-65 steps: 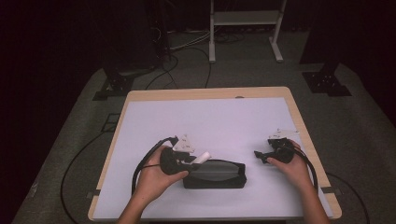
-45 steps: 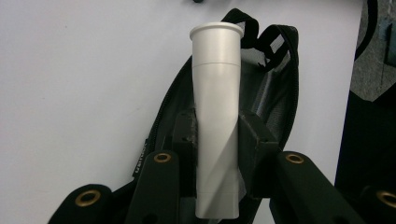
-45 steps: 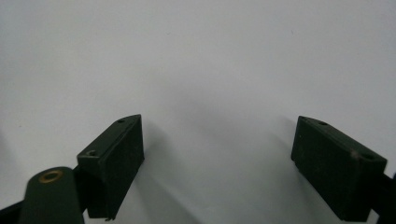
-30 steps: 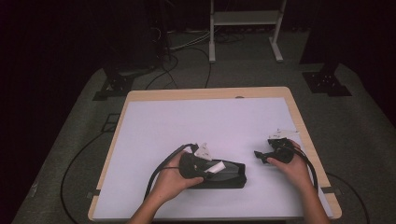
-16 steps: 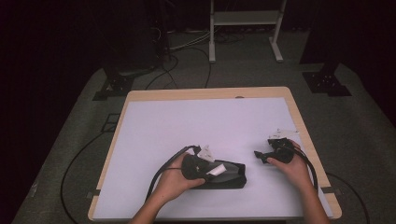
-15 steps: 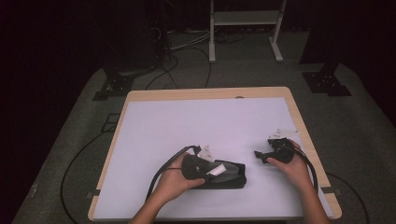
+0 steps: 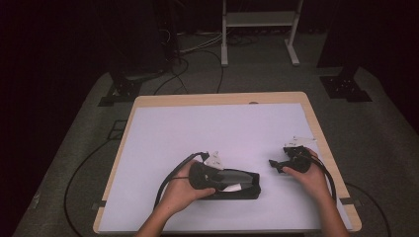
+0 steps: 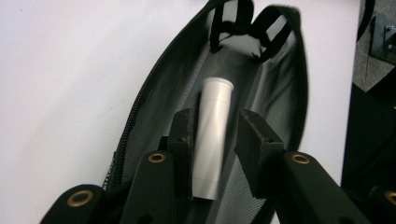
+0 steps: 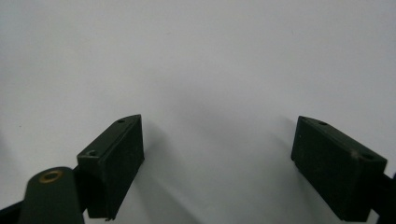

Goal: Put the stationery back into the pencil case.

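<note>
Setting: darkened lab or recording studio. Evidence: white-covered tabletop (image 7: 207, 128) on grey carpet (image 7: 89, 128), floor cables (image 7: 197, 59), stand bases (image 7: 346, 89), white metal rack (image 7: 259, 19).

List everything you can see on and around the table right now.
Mesh zip pouch: one, black, open, near edge of the table.
Plastic cylindrical tube: one, white, lying inside the pouch.
Table: one, white top with wooden rim, centre.
Metal shelf stand: one, pale grey, on the floor behind the table.
Floor cables: several, black, behind the table.
Left gripper: one, black, inside the pouch; jaws have just been opening, tube between them.
Right gripper: one, black, open over bare table.
Hands: two, left, right.
</note>
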The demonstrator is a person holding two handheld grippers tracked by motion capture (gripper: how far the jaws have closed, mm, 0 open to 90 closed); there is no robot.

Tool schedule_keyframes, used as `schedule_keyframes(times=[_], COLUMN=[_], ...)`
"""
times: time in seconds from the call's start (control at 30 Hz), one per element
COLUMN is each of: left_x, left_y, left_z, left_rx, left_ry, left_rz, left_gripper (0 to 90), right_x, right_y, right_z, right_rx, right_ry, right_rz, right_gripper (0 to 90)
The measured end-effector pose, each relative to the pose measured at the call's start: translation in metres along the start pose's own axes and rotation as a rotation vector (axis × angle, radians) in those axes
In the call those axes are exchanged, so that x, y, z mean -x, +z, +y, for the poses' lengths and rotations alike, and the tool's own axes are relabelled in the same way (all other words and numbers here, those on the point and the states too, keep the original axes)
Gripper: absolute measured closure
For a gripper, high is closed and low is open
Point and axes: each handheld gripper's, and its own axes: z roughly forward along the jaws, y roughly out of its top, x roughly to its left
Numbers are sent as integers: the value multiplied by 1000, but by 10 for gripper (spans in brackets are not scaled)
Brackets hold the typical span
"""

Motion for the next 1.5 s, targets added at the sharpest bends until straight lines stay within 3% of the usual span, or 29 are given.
schedule_keyframes(times=[0.3, 0.57, 0.77, 1.5], left_x=[1, -1, -5, -24], left_y=[-19, -34, -48, -85], left_z=[1, -6, -14, -81], left_rx=[43, 67, 81, 110], left_ry=[-3, -24, -44, -204], left_rz=[17, 53, 91, 249], left_gripper=[553, 356, 266, 111], right_x=[0, 0, 0, 0], right_y=[0, 0, 0, 0], right_z=[0, 0, 0, 0], right_rx=[0, 0, 0, 0], right_ry=[0, 0, -1, 0], right_rz=[0, -1, -2, 0], right_gripper=[158, 158, 158, 158])
